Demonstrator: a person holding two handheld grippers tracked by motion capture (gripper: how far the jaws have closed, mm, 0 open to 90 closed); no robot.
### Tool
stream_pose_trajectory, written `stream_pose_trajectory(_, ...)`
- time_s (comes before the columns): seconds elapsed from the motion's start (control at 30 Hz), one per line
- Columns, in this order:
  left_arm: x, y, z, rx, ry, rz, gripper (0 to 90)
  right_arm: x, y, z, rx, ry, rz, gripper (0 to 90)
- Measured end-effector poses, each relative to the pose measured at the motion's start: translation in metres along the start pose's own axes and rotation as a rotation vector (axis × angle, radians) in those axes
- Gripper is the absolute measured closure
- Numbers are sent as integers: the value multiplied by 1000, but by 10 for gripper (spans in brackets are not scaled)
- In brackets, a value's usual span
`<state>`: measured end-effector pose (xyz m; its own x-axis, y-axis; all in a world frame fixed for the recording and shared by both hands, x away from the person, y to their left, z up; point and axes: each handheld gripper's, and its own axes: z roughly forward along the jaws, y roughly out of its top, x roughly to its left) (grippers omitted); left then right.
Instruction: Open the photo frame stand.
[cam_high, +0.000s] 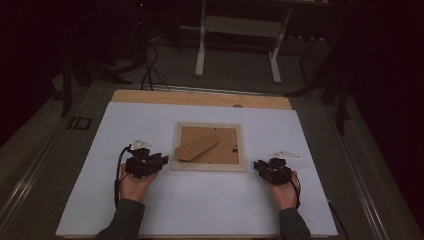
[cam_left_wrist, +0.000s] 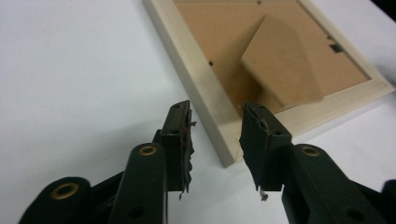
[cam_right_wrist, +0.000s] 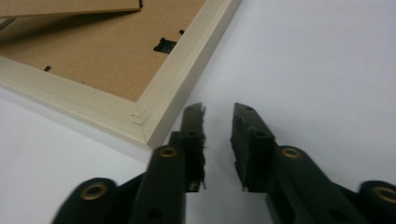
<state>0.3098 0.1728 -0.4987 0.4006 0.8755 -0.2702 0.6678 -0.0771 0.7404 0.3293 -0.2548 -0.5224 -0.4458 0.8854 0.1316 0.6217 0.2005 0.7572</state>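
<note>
A pale wooden picture frame (cam_high: 209, 167) lies face down on the white table cover, its brown backing board and fold-out stand (cam_high: 197, 147) facing up. My left gripper (cam_high: 161, 161) rests just left of the frame's near left corner, jaws open around that corner (cam_left_wrist: 227, 151) with nothing clamped. My right gripper (cam_high: 258, 165) sits just right of the near right corner (cam_right_wrist: 148, 133), jaws slightly apart and empty. In the left gripper view the stand (cam_left_wrist: 285, 65) rises off the backing. A small black hanger clip (cam_right_wrist: 164, 45) sits on the backing.
The white cover (cam_high: 200, 210) spreads over a wooden tabletop (cam_high: 200, 97). Beyond the table stand a white table leg frame (cam_high: 237, 45) and dark cables (cam_high: 150, 70) on the floor. A person's hands and dark sleeves hold both grippers from the near edge.
</note>
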Motion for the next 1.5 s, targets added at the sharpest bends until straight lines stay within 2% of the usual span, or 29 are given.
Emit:
stream_pose_trajectory(0.17,-4,7,-6,-20,-11,8,585,1,2,0,4,43,-21,631)
stream_pose_trajectory(0.23,-5,10,-7,-22,-23,13,585,2,4,1,8,42,-41,605)
stream_pose_trajectory(0.4,-13,23,-8,-37,-61,52,587,3,6,-2,-9,48,-51,600)
stream_pose_trajectory(0.57,-23,39,1,-5,-101,118,600,2,5,-2,-5,52,-44,570)
stream_pose_trajectory(0.67,-25,50,7,6,-126,111,583,3,5,-3,-8,55,-43,542)
stream_pose_trajectory(0.8,-29,61,17,40,-147,123,550,3,3,-2,-4,65,-38,521)
stream_pose_trajectory(0.9,-30,68,26,54,-148,150,528,3,2,1,7,65,-43,519)
stream_pose_trajectory(1.07,-25,77,44,120,-186,158,499,3,3,-1,2,69,-42,518)
stream_pose_trajectory(1.17,-26,80,54,145,-190,169,480,1,2,0,3,72,-33,512)
stream_pose_trajectory(1.27,-27,81,67,200,-197,189,457,0,1,1,12,73,-26,508)
stream_pose_trajectory(1.3,-27,81,67,200,-197,189,448,0,1,1,12,73,-26,508)
stream_pose_trajectory(1.33,-27,82,75,241,-197,193,448,0,1,1,12,72,-26,507)
stream_pose_trajectory(1.37,-27,82,78,251,-191,195,401,1,1,0,11,74,-28,505)
stream_pose_trajectory(1.5,-25,84,85,264,-194,199,339,1,2,0,8,77,-27,503)
